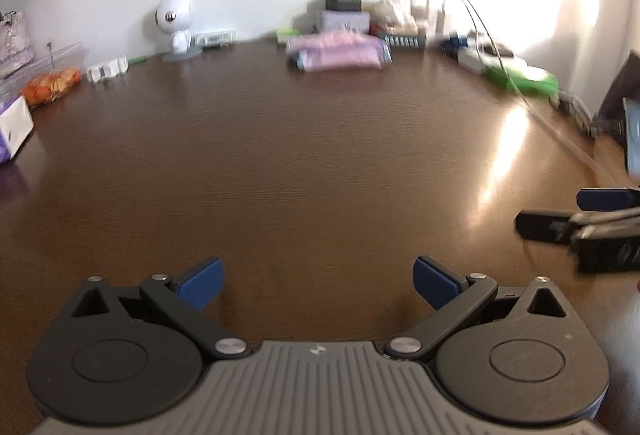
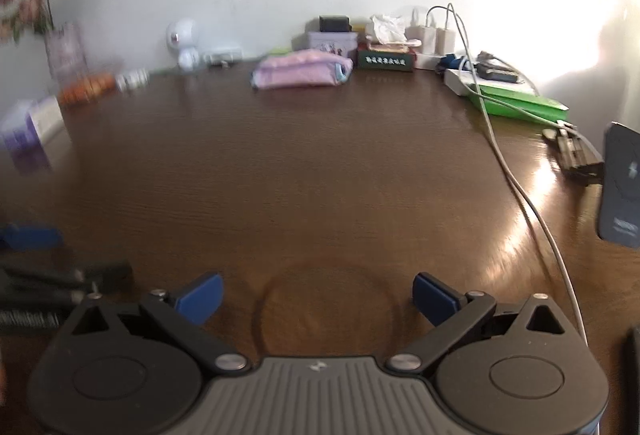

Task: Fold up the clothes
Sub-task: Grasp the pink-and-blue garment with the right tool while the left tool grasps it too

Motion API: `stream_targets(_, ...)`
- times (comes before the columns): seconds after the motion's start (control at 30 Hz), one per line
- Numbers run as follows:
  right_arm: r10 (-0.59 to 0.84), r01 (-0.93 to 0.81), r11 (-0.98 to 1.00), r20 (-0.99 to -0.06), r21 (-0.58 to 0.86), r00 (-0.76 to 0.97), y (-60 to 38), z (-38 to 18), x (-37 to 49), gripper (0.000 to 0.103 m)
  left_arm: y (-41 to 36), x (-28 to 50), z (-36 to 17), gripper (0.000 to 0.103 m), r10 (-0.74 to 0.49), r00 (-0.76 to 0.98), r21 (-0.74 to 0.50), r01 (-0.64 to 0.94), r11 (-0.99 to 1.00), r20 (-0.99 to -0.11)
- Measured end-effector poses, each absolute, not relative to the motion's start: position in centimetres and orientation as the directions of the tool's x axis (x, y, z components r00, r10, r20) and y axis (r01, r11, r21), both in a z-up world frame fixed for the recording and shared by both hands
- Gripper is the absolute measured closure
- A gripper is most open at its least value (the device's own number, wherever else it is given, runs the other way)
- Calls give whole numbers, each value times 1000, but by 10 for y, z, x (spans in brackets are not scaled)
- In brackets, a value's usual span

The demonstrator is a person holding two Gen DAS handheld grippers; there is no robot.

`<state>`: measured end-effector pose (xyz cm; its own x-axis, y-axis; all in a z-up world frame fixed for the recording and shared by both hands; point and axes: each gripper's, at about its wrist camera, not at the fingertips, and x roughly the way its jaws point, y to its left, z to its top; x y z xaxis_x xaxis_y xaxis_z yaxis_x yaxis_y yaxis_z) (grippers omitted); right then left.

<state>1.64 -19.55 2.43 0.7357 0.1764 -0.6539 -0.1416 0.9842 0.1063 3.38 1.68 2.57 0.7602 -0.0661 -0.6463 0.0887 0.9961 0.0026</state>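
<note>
A folded pink garment [image 1: 338, 53] lies at the far edge of the dark wooden table [image 1: 300, 163], in front of the wall; it also shows in the right wrist view [image 2: 302, 74]. My left gripper [image 1: 318, 283] is open and empty, low over the near part of the table. My right gripper [image 2: 318, 297] is open and empty too, beside it. The right gripper shows at the right edge of the left wrist view [image 1: 560, 213], and the left gripper shows blurred at the left edge of the right wrist view [image 2: 60, 259]. Both are far from the garment.
Along the back stand a white figurine [image 1: 176, 23], boxes [image 2: 332, 35], chargers [image 2: 434, 35] and a green box [image 2: 520, 101]. A white cable [image 2: 516, 179] crosses the table's right side, near a dark phone [image 2: 622, 191]. A tissue box [image 1: 12, 127] and an orange bag [image 1: 52, 85] sit left.
</note>
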Motion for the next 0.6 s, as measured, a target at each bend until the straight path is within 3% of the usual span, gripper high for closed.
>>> stream_targets(0.17,246,-159,967,-584,197,773,-223,54,102,3,26,138,62,1,-170,801,-83,150,985,-574)
stream_targets(0.23,276,-171,958,-575,231,771,-229,54,158,5,27,198,66,8,-186,792,-130,135,982,-581)
stream_targets(0.3,273,-172,959,-582,224,766,-230,49,217,13,24,254,61,22,-185,757,-150,115,982,-627)
stream_targets(0.33,268,-170,961,-590,216,762,-230,45,244,15,22,278,57,38,-187,740,-161,107,981,-646)
stream_targets(0.37,268,-169,961,-597,218,756,-229,40,266,25,21,297,51,42,-191,726,-173,100,980,-660)
stream_targets(0.53,280,-202,960,-607,196,744,-219,20,338,40,26,350,26,60,-182,720,-212,49,976,-670)
stream_targets(0.6,293,-226,956,-613,188,733,-214,13,357,57,26,361,19,89,-206,711,-222,72,972,-672)
